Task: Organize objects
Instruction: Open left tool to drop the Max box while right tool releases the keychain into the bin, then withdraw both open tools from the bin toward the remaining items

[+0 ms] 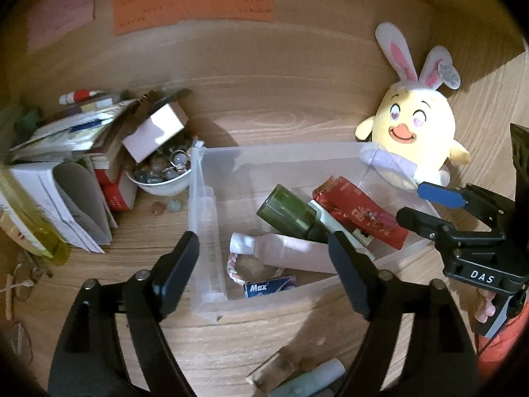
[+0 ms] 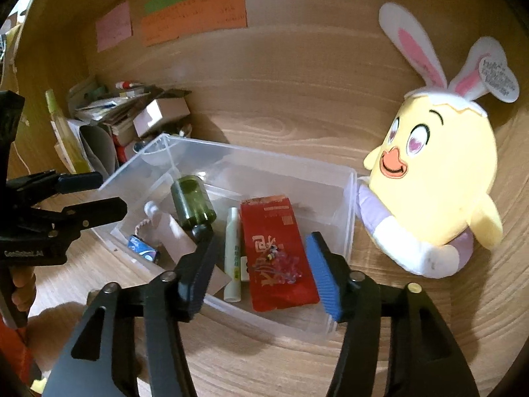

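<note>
Nearest the lens in the left wrist view, the left gripper (image 1: 264, 251) stands released, jaws spread wide above the near-left part of a clear plastic bin (image 1: 211, 304), with nothing clamped between them. Below it, on the wooden table (image 1: 231, 347), lie a small clear block (image 1: 274, 372) and a pale tube (image 1: 314, 380), outside the bin.

The right gripper (image 2: 261, 264) is also released: its black and blue pads stand apart over the bin's near-right part and grasp nothing. Beneath it, a red packet (image 2: 277, 258) lies flat on the bin floor, with a small cluster of pink and clear pieces (image 2: 281, 264) resting on it. What these pieces are cannot be told.

Bin contents, near to far:
- a blue box marked "Max" (image 1: 269, 286);
- a braided pink-and-white loop (image 1: 233, 264);
- a pale pink bottle with a white cap (image 1: 284, 253);
- a white tube (image 2: 232, 251) just beside the red packet;
- a dark green bottle (image 2: 193, 203), lying tilted across the others.

Touching the bin's right wall, a yellow plush chick with rabbit ears (image 2: 433, 182) sits on the table. Left of the bin stand a white bowl of stones (image 1: 165, 172), a small cardboard box (image 1: 155, 132) and a heap of books and papers (image 1: 66, 165). Coloured paper notes (image 2: 195, 13) are fixed to the back panel.
</note>
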Motion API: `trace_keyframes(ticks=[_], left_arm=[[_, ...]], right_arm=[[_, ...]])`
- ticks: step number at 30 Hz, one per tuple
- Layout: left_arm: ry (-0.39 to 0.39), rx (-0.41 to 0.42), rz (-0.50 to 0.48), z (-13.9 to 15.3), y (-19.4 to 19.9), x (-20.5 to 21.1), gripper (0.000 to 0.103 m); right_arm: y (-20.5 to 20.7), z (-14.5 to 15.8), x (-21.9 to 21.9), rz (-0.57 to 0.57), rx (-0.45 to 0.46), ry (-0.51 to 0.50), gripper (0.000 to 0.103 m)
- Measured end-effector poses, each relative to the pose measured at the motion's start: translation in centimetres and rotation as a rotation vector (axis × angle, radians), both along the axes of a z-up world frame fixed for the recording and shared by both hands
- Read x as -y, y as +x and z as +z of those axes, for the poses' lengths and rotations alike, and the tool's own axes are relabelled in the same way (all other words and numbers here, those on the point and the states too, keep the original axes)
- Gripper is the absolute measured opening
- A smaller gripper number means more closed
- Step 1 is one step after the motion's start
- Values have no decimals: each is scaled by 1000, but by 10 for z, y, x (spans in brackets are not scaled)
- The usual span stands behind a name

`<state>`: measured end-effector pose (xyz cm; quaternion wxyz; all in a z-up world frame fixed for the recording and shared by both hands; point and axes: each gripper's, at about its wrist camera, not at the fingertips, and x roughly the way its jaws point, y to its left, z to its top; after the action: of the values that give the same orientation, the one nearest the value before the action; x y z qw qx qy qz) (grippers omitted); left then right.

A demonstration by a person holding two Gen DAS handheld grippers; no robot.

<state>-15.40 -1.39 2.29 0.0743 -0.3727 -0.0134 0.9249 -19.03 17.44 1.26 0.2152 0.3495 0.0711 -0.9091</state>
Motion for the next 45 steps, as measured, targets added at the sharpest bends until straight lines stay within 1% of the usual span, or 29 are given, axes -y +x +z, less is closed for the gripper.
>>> trace_keyframes(ticks=[2,4,7,11,16,24,28,33,38,41,42,44,45], left_arm=[[-5,-11,8,3,5,1,92],[-18,-23,20,5,11,3,95],[-34,-25,28,5,19,5,96],[-30,-9,29,2,28,11,96],[-28,16,34,-5,38,18,96],[-47,49,43,-21,53,26,96],[-71,76,39,-33,59,26,96],[-109,122,27,-52,64,25,96],[-85,167,18,-67,64,27,96],[-37,217,5,-77,59,29,96],[-29,226,3,-79,58,29,96],[-27,234,5,-82,58,29,96],[-25,235,4,-82,58,30,96]], right_arm=[[6,4,0,1,-16,0,69],[12,6,1,-1,-29,1,77],[23,10,2,10,-43,0,79],[36,13,3,27,-46,-14,82],[53,13,6,53,-40,-37,83],[76,4,19,100,-15,-37,83],[87,-5,28,141,14,-38,83],[98,-27,46,195,77,-16,83],[101,-50,62,241,167,-19,83],[101,-58,69,250,205,-20,81],[101,-60,71,256,214,-19,80],[101,-64,75,260,220,4,66],[102,-65,76,262,224,16,65]])
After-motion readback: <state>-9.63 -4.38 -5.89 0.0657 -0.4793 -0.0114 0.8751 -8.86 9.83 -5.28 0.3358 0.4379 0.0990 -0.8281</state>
